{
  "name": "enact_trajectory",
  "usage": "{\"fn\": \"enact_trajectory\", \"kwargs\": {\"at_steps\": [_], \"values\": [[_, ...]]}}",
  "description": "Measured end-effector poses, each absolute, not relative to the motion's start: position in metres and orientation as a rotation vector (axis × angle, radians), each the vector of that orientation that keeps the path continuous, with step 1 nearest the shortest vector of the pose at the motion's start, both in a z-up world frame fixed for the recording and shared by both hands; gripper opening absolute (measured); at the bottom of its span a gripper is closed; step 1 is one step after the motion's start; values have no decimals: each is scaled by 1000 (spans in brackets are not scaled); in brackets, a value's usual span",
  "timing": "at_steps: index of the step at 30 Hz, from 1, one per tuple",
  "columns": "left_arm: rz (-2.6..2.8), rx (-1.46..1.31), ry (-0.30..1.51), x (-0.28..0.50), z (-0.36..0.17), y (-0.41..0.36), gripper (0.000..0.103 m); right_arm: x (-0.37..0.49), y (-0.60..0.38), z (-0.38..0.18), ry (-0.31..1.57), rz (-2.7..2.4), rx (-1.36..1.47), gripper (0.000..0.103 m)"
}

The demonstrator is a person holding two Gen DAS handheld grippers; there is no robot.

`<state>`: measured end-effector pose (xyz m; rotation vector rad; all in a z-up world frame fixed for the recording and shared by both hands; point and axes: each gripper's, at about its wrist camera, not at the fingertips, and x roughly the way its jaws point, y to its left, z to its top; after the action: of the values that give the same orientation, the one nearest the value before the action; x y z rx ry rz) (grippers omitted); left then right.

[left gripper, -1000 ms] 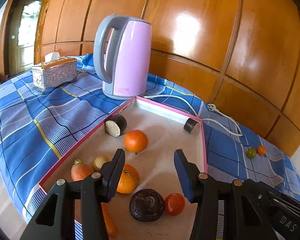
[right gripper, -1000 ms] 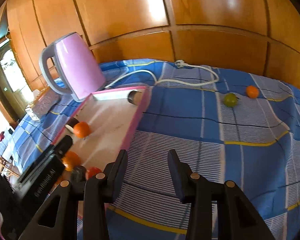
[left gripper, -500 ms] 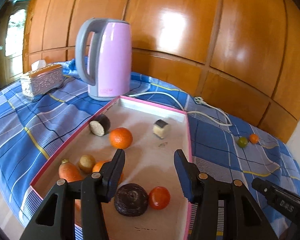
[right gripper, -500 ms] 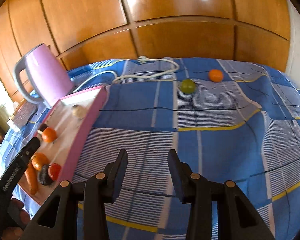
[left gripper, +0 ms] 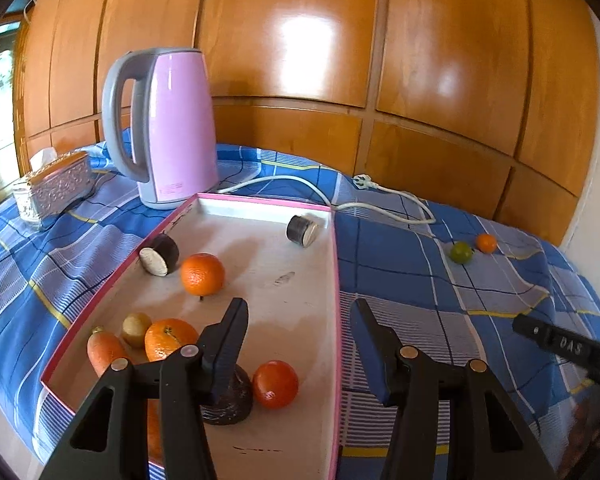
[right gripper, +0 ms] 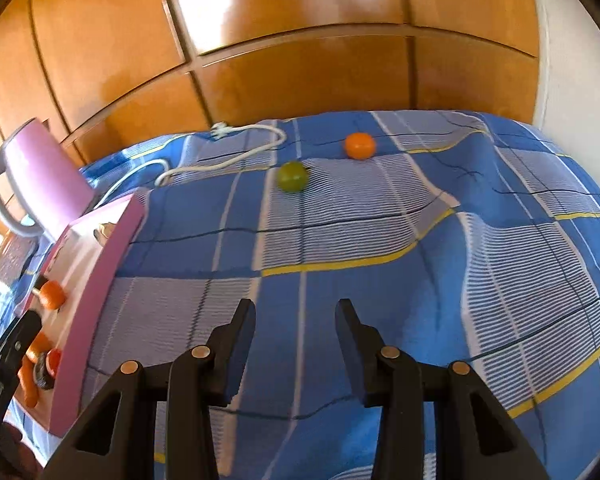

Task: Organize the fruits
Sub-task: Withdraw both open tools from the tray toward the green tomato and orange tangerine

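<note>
A blue checked cloth (right gripper: 380,240) covers the counter in both views, with wood wall panels (left gripper: 300,40) behind. Only the left wrist view shows the whole pink kettle (left gripper: 168,128), the silver tissue box (left gripper: 56,188) and the inside of the pink-edged tray (left gripper: 336,280). In the tray sit two oranges (left gripper: 202,274), a carrot (left gripper: 104,354) whose long side runs along the tray's near left edge, a red tomato (left gripper: 275,384), a dark wrinkly fruit (left gripper: 232,404), a small brown round thing (left gripper: 135,329) and two dark cut pieces (left gripper: 160,255). The right wrist view shows the tray only from its side, but gives a close look at the green fruit (right gripper: 292,176) and the small orange fruit (right gripper: 359,145), lying near each other on the cloth, well apart from the tray. The left claw (left gripper: 298,322) tilts down over the tray, spread, with nothing between its jaws. The right claw (right gripper: 295,326) tilts down over bare cloth, spread and holding nothing.
</note>
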<state>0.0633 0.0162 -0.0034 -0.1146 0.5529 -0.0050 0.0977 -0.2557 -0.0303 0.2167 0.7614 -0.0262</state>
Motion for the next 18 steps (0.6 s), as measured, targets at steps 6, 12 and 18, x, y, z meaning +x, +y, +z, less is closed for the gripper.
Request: {"fn": "enact_trajectory", "kwargs": {"at_steps": [6,12,18], "values": [[-14,-84,552,62,-4,9,54,102,-273,-38,755,-79,249,42],[-39,-41,533,57,-2,-1,54,104,-275,-39,737,-88,237,42],[-66,-11,533,57,-1,-11,54,107,-274,-41,735,-82,235,42]]}}
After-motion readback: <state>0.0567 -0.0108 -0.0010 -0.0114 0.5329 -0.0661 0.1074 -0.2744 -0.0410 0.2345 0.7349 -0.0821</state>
